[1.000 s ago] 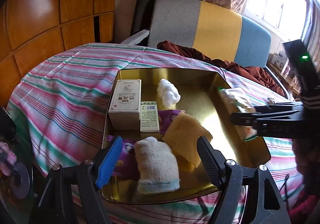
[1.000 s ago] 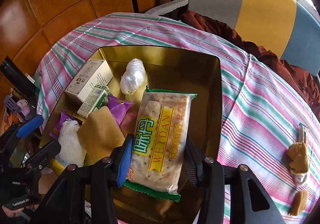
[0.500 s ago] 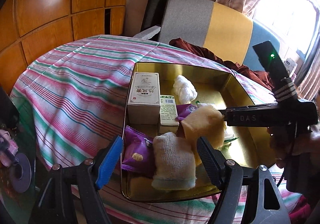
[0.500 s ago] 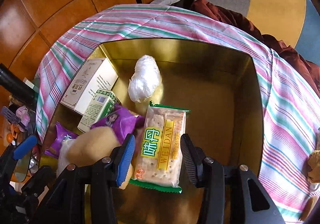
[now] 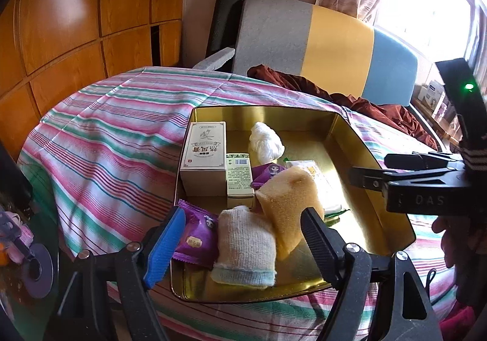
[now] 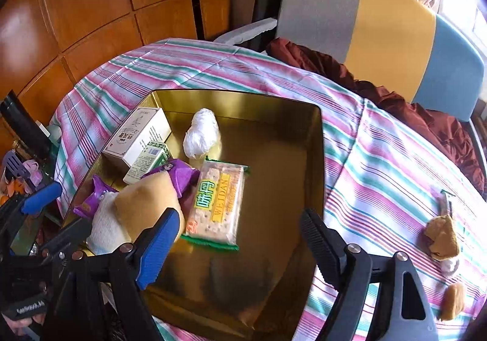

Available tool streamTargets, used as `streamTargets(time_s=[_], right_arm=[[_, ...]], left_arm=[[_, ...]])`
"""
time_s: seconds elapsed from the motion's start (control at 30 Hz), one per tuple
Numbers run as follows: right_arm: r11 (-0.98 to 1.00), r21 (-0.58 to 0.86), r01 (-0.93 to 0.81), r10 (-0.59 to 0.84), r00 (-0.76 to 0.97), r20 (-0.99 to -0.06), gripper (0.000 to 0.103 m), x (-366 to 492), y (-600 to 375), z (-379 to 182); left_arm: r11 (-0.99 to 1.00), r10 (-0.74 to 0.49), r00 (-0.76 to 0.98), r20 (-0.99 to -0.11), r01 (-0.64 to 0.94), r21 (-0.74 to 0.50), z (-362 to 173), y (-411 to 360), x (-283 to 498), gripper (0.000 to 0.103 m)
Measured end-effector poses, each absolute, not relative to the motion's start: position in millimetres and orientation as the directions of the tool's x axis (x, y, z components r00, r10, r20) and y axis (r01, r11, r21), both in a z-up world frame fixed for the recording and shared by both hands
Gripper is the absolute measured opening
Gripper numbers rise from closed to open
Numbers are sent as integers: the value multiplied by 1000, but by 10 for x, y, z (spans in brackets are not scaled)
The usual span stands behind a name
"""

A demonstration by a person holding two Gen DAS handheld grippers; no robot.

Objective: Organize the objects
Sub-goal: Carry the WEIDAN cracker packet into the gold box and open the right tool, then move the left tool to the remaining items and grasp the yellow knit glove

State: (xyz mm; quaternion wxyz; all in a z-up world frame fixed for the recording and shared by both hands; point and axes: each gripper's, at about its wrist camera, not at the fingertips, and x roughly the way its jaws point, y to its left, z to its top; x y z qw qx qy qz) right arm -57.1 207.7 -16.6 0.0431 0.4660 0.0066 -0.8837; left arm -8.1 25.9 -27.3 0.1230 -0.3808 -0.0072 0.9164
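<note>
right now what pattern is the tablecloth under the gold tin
Pink, green and white stripes on the tablecloth; clearest in the right wrist view.

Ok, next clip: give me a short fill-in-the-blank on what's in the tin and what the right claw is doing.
1. The cracker packet lies flat inside the gold ____.
2. The right claw is opening, with ____ between its jaws.
3. The white box stands against the tray's ____ wall in the left wrist view.
4. Two brown scraps lie on the striped ____, outside the tray.

Missing words: tray; nothing; left; tablecloth

left wrist: near, angled down | right wrist: steeper (both share gold tin (image 5: 350, 128))
</note>
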Motion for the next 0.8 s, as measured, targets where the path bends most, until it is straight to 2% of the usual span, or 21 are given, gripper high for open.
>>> streamTargets(time_s=[0.47,0.8], right_arm=[[-992,-2,-127,73,-555,-829,84,-15,3122,-193],[-926,-83,-369,278,-513,-812,86,201,4277,-173]], left_arm=[[-952,259,-684,-682,-299,-62,-141,556,47,82],[-921,292,-655,-697,-388,-22,-124,947,106,83]])
